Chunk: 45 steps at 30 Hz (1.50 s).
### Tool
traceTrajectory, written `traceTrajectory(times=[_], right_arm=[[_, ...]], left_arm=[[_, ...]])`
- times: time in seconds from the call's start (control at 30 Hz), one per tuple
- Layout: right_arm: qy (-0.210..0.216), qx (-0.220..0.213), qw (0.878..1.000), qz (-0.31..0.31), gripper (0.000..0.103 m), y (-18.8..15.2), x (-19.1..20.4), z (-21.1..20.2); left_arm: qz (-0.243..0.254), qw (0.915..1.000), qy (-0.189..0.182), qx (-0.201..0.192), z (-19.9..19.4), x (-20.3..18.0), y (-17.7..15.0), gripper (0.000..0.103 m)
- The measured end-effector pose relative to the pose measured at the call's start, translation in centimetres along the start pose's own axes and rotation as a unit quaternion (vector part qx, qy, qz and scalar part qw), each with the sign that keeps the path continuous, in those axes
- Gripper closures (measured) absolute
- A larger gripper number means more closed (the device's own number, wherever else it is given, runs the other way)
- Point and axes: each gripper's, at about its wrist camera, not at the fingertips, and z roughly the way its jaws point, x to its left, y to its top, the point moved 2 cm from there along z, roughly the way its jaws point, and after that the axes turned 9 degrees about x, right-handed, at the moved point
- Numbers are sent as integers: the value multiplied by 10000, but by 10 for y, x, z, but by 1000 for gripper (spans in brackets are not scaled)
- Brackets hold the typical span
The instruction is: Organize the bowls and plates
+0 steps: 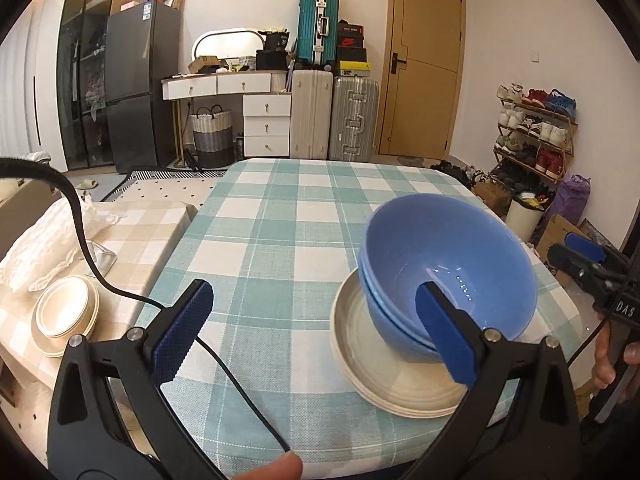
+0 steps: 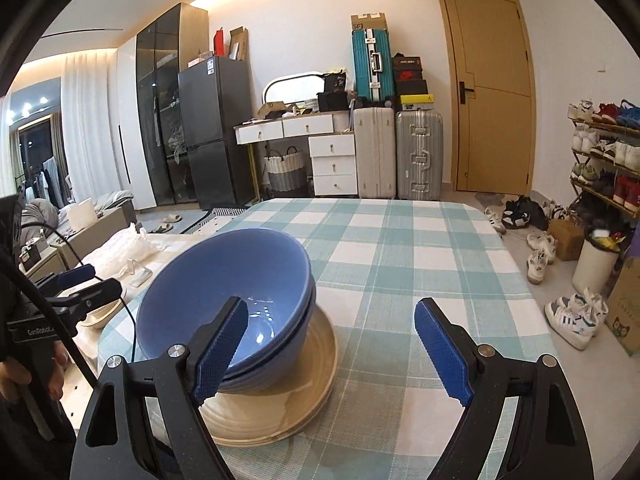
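1. We count two glossy blue bowls [image 1: 448,264], nested and tilted, right of centre on cream ribbed plates [image 1: 384,376] atop the checked tablecloth [image 1: 280,216].
2. Our left gripper [image 1: 316,332] and right gripper [image 2: 332,348] gape, holding nothing.

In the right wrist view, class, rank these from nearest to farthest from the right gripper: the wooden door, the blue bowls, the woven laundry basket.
1. Blue bowls: nested on the cream plates, just ahead of the right gripper, by its left jaw.
2. Woven laundry basket: on the floor beyond the table's far edge, under the white desk.
3. Wooden door: in the back wall, right.
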Motion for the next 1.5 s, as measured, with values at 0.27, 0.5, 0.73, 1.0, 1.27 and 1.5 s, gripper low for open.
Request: traceTrajectory(times=[0.27, 0.5, 0.73, 1.0, 1.27, 1.5], right_arm=[[-218, -129, 9997, 65, 15, -12, -12, -4], [-267, -136, 9995, 92, 15, -18, -13, -2], [-299, -167, 9994, 54, 15, -21, -10, -4], [-308, -169, 9994, 48, 15, -21, -9, -4], [-361, -265, 9990, -14, 13, -18, -7, -9], [-376, -262, 9989, -31, 13, -19, -6, -9]], left_arm=[[-57, 9997, 152, -180, 3, 11, -12, 2], [-8, 9997, 210, -110, 15, 10, -15, 2], [20, 9997, 140, -220, 13, 5, -15, 2], [103, 9995, 125, -265, 13, -1, -15, 2], [56, 9994, 124, -321, 13, 0, -14, 2], [72, 9994, 125, -314, 12, -1, -15, 2]])
